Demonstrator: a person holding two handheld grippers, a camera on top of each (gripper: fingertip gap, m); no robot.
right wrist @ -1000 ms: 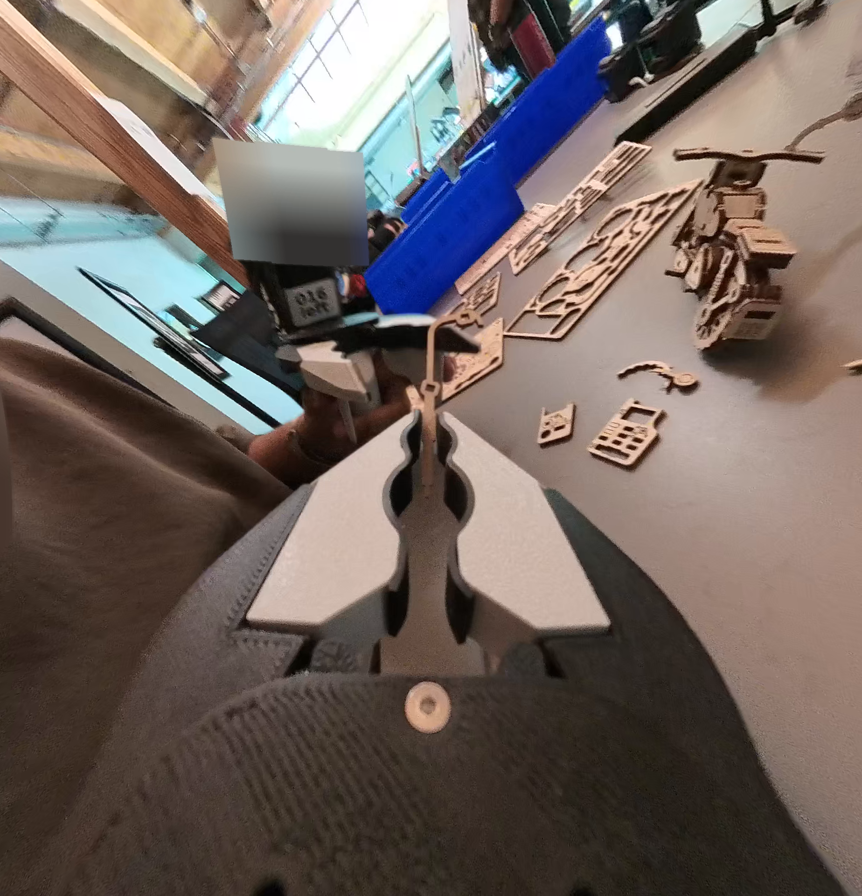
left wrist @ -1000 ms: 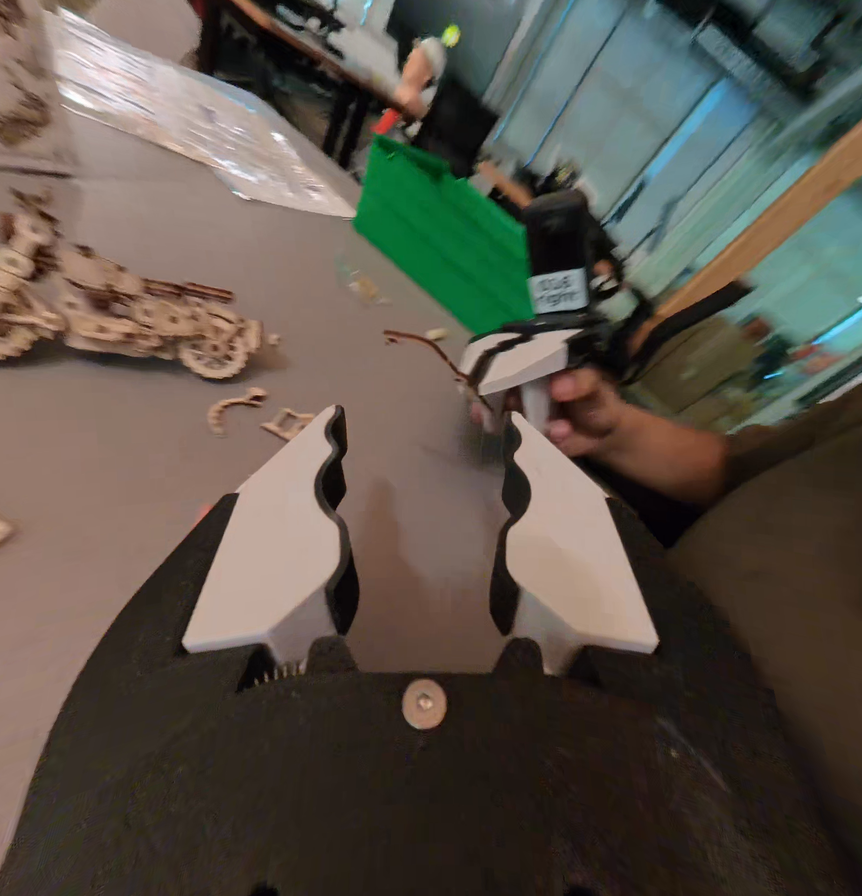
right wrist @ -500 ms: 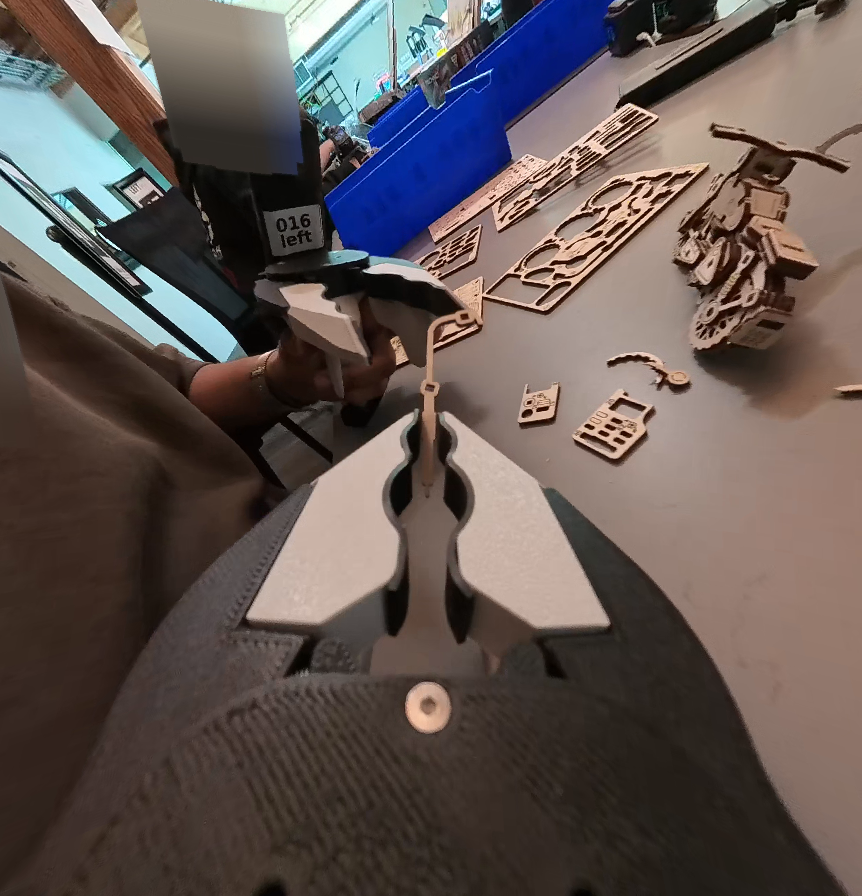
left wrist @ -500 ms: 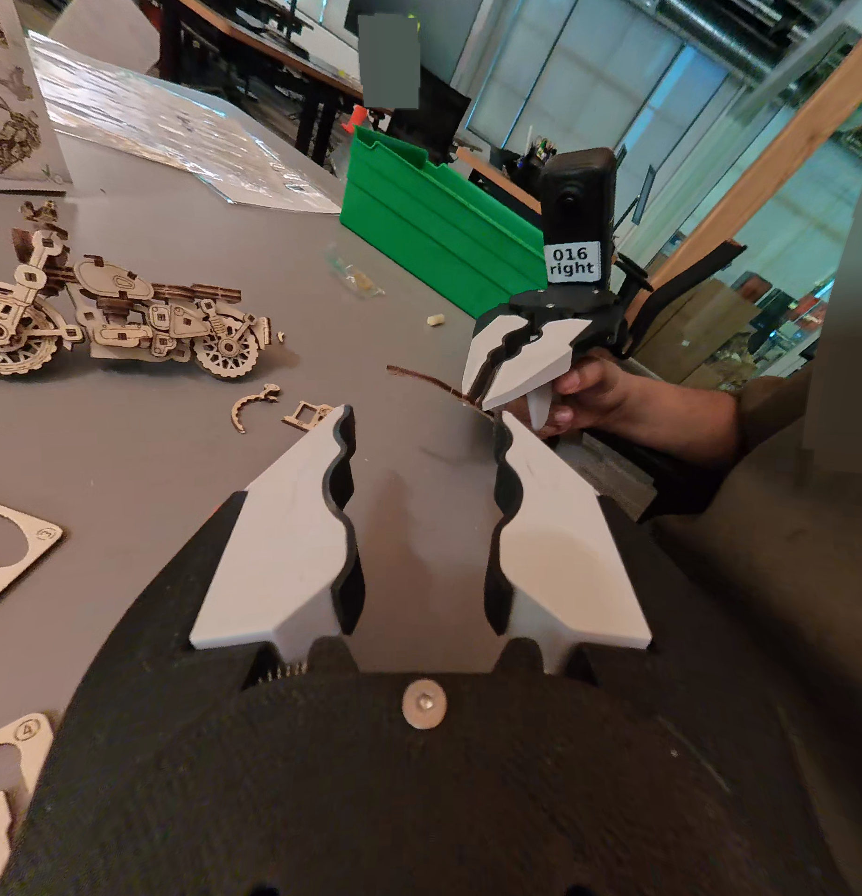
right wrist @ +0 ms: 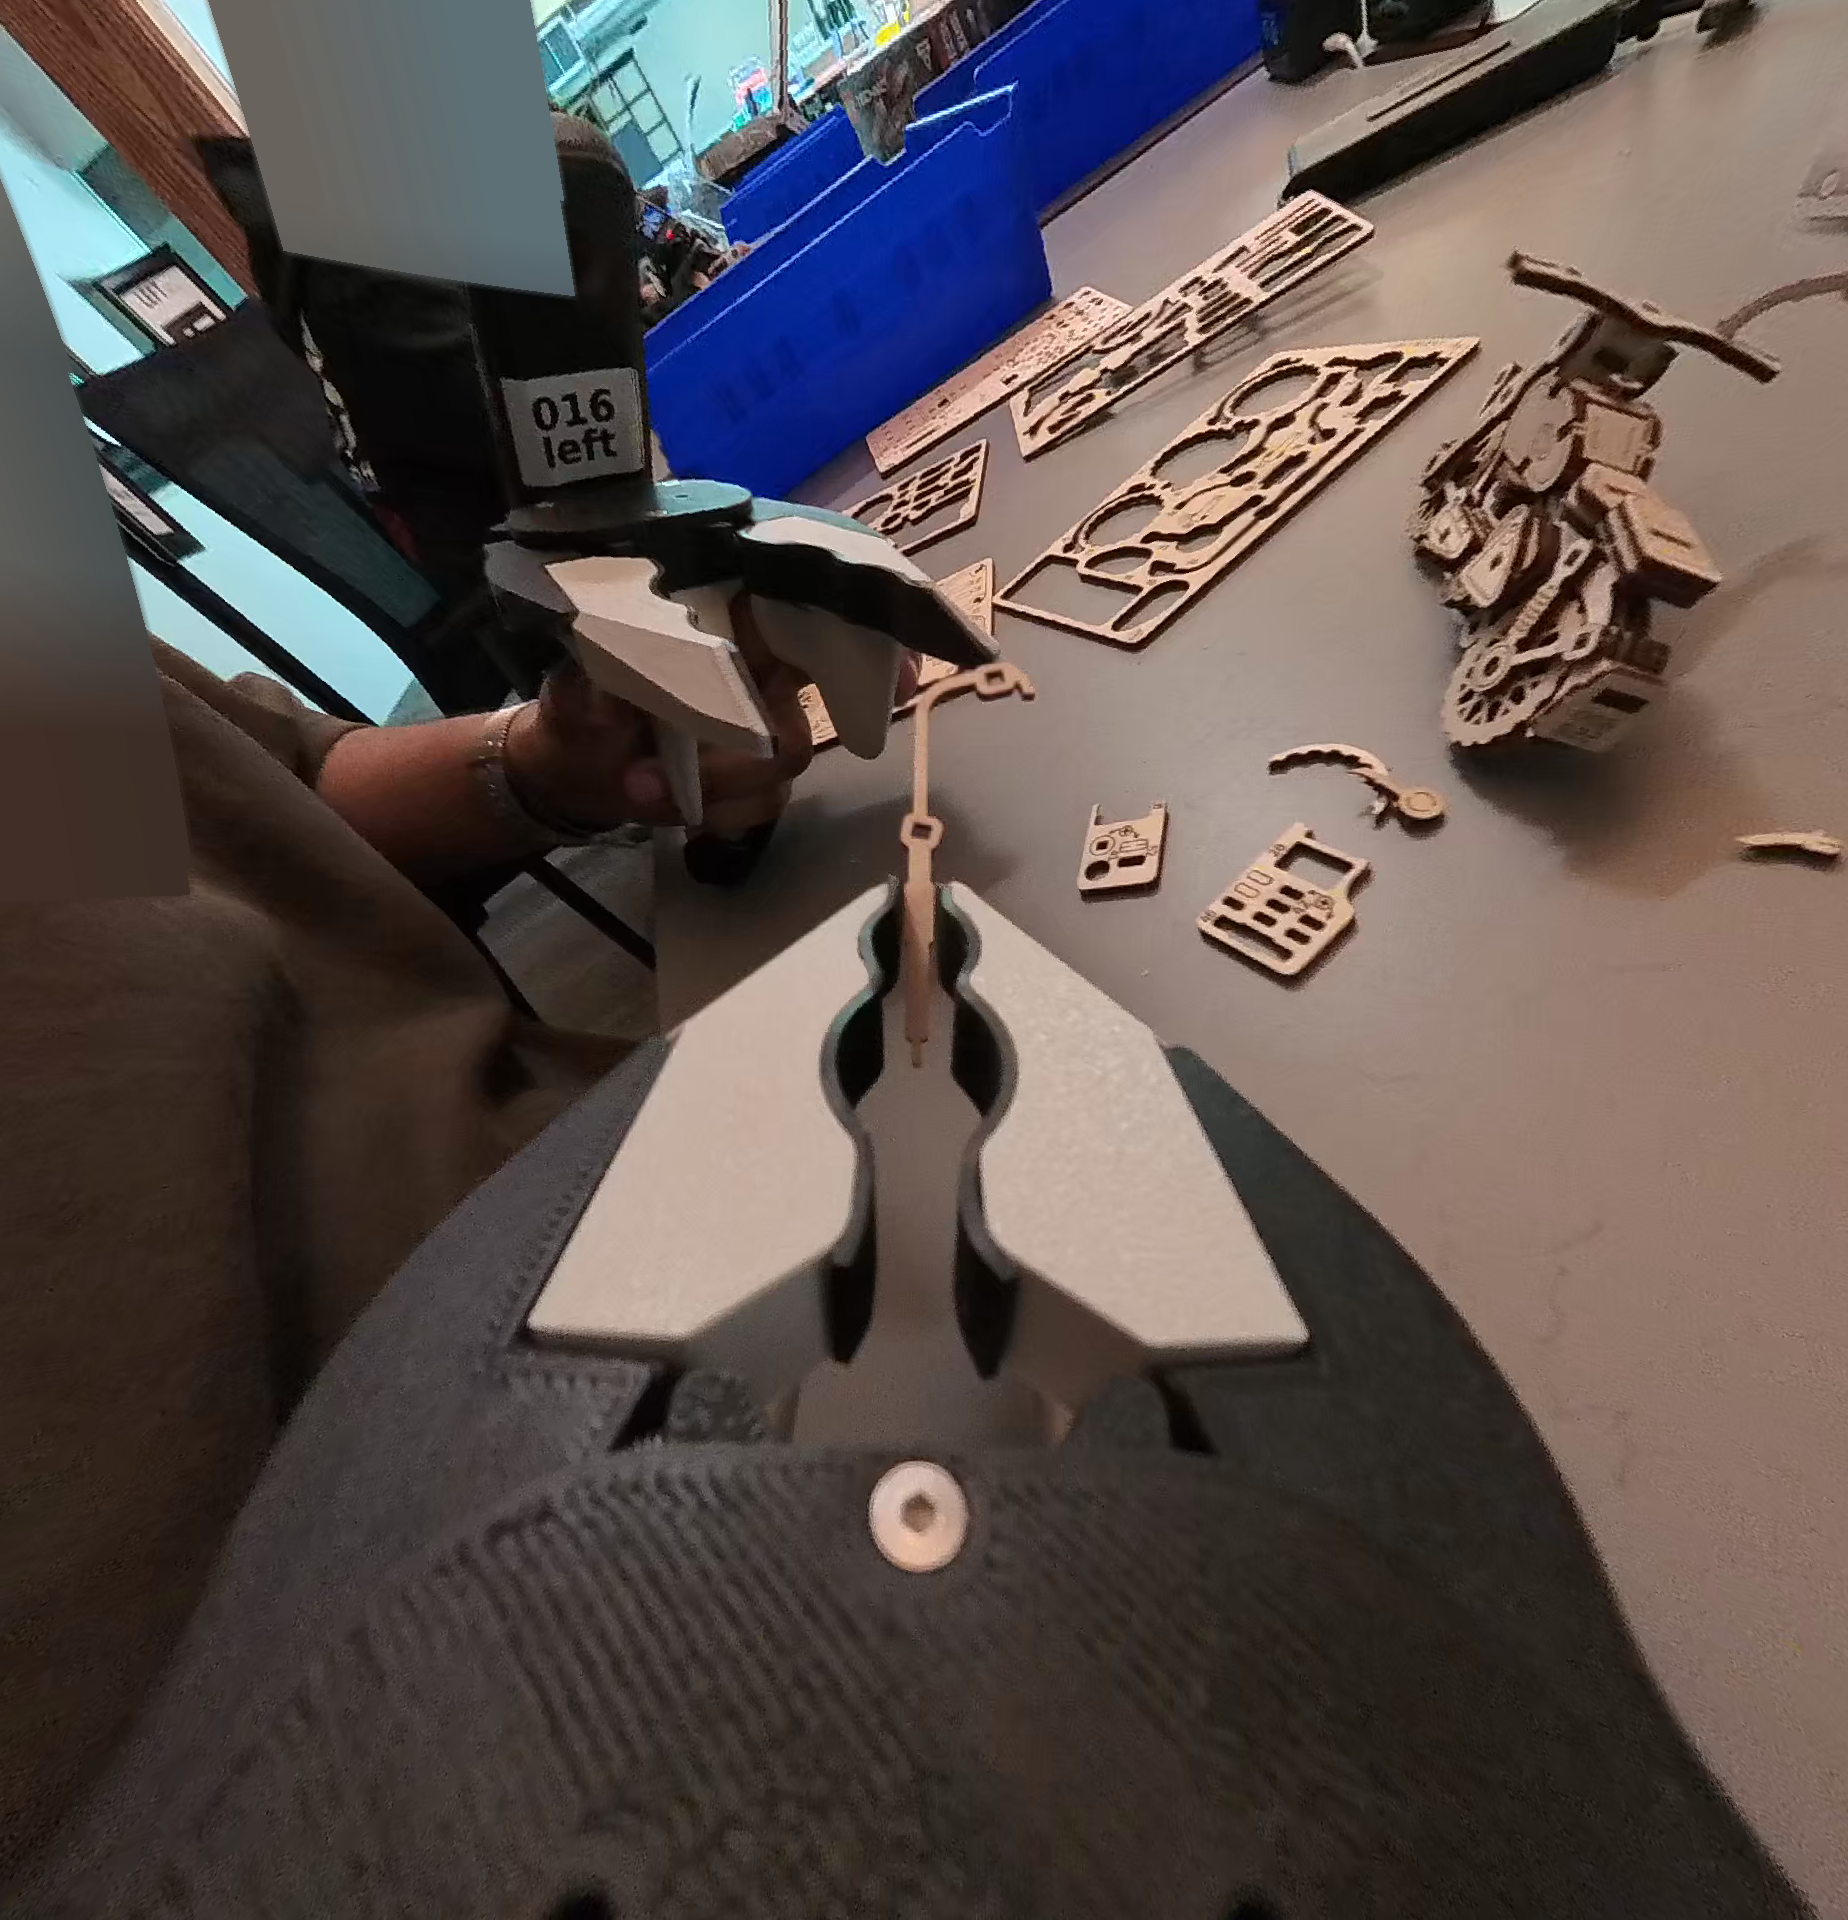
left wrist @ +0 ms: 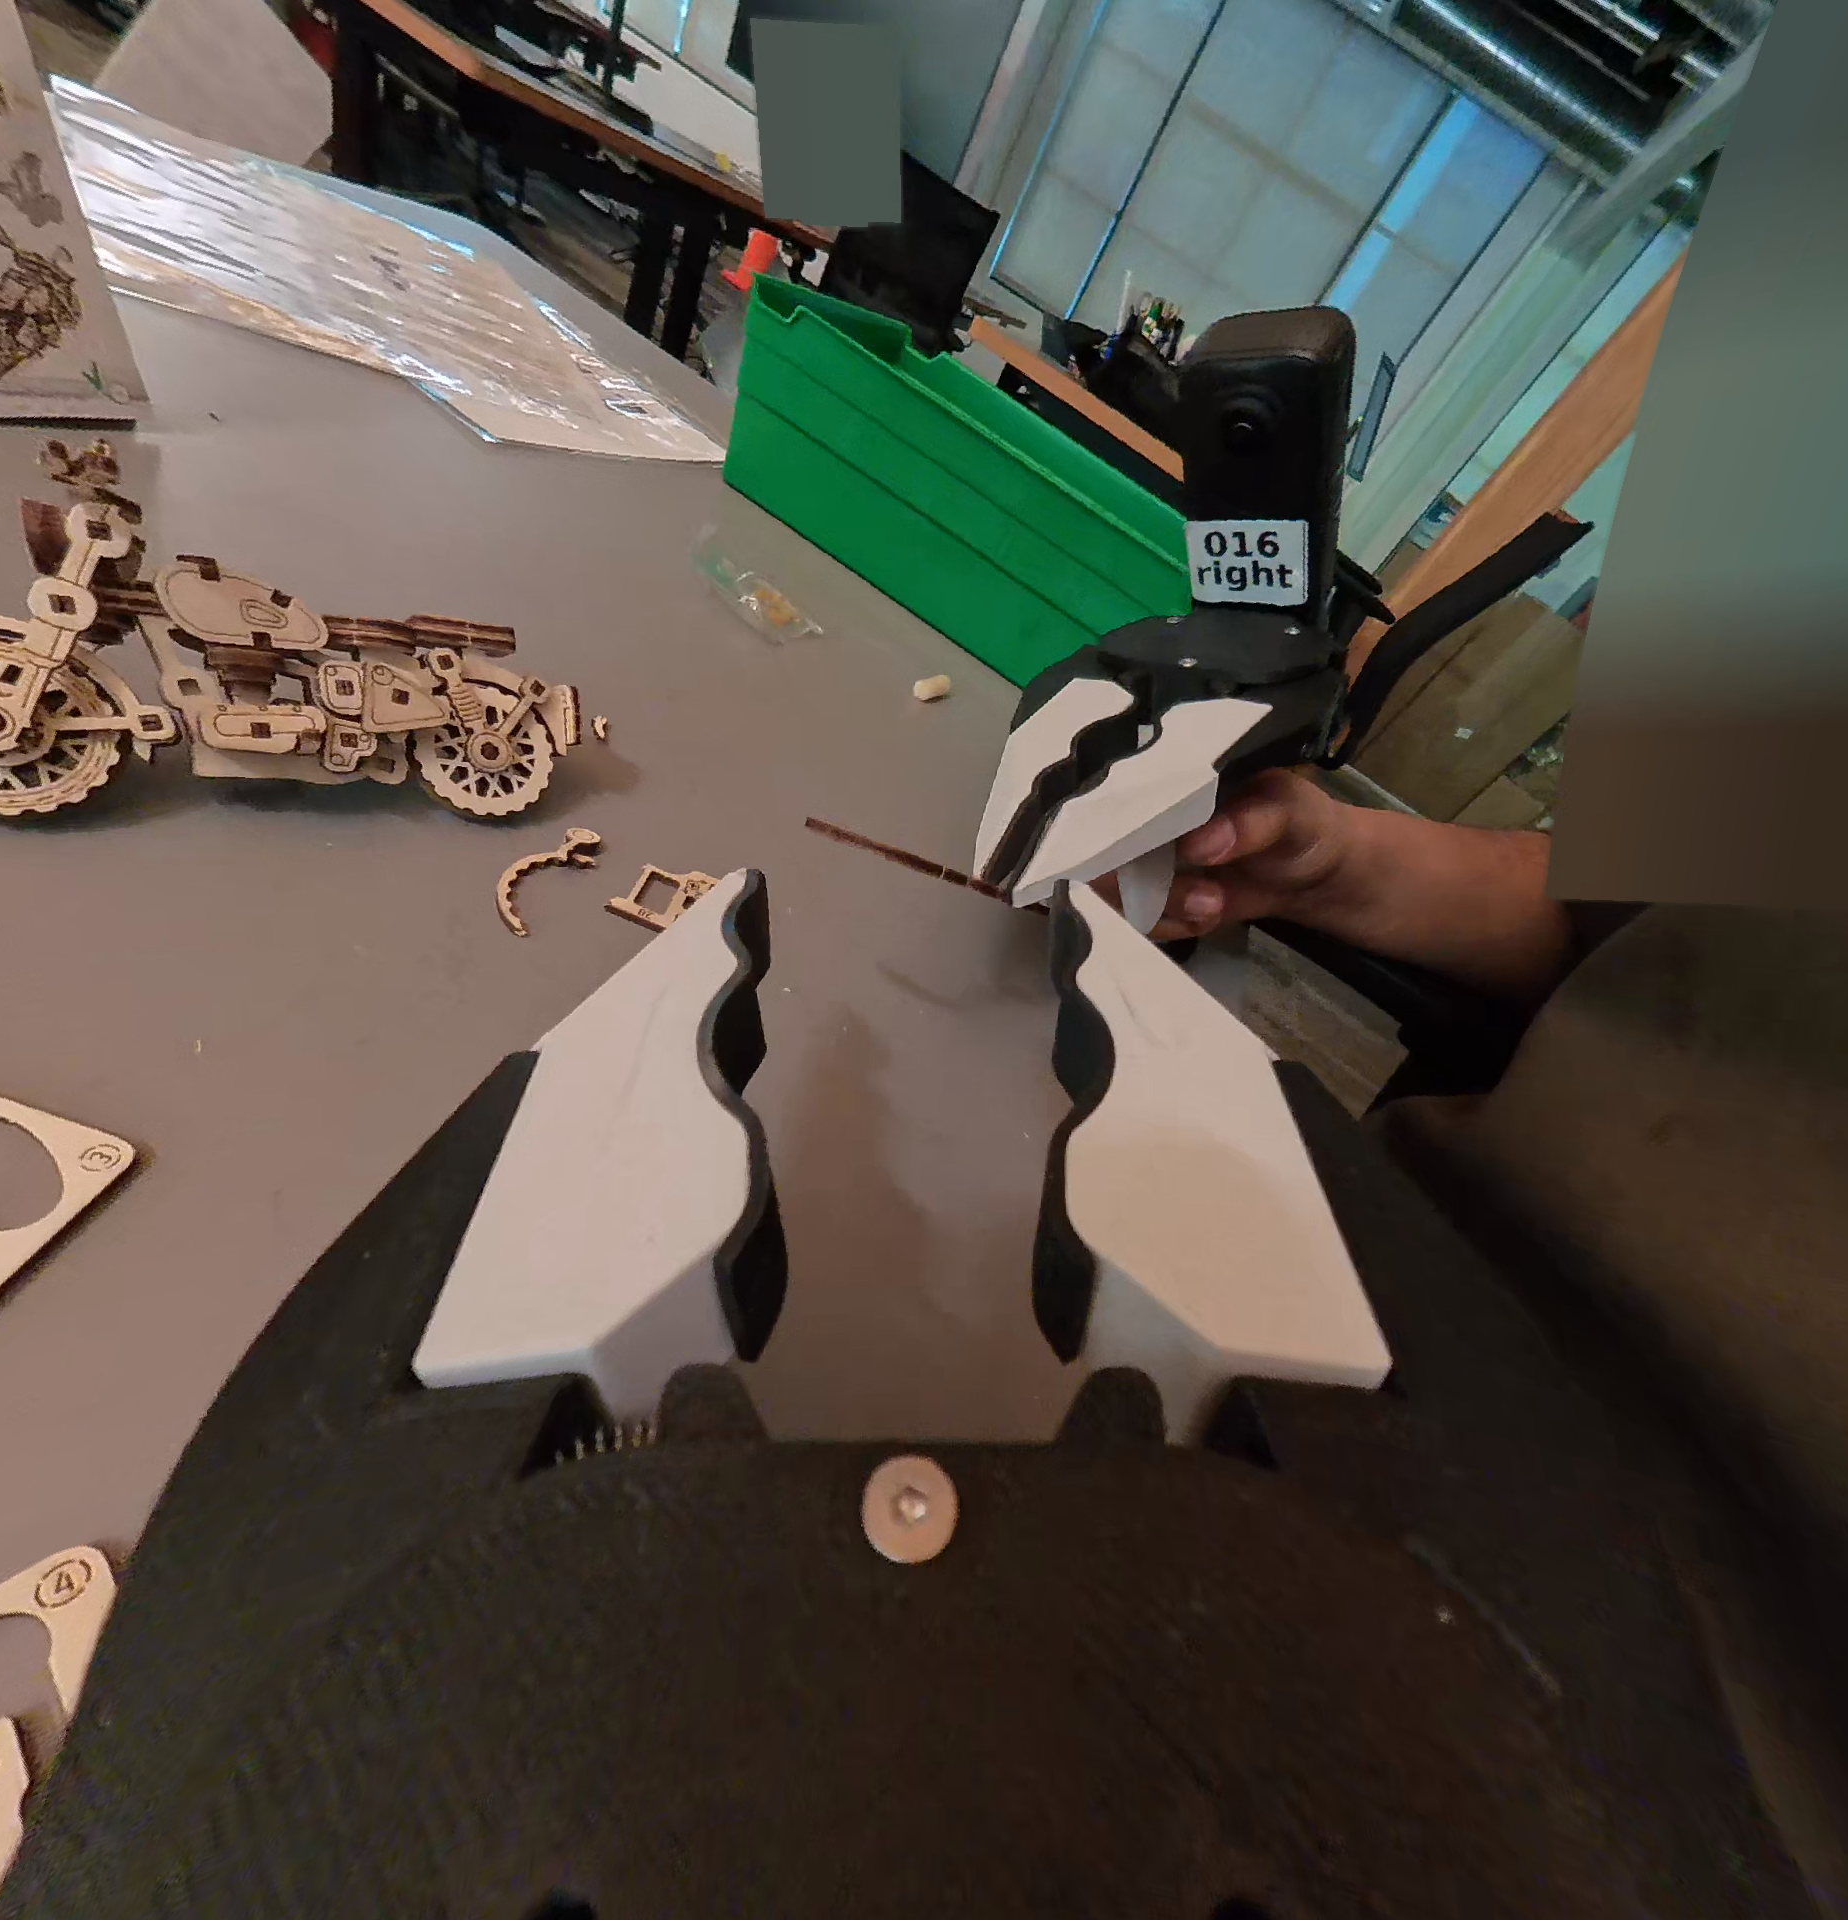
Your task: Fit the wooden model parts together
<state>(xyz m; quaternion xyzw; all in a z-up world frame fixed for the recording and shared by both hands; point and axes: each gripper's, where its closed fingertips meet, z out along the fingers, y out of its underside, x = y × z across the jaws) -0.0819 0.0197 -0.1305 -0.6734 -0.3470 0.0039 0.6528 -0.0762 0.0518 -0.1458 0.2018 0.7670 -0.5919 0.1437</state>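
The right gripper is clenched on a thin wooden rod piece, its 2 pale fingers pinching the lower end so the strip stands out past the tips and ends in a small hooked head up near the other tool. From the left wrist view the same right gripper shows farther off, closed, with the strip seen edge-on as a dark sliver sticking out to the left above the grey table.

The left gripper is released: its 2 fingers stand wide apart with only bare tabletop between them, gripping nothing and touching nothing. In the right wrist view the left gripper hangs just beside the hooked end of the strip (whether they touch I cannot tell).

The wooden motorcycle model stands upright on the table, well apart from both tools. Near it lie a curved toothed piece and a small square frame piece, just beyond the left finger's tip. A green bin sits at the table's far edge
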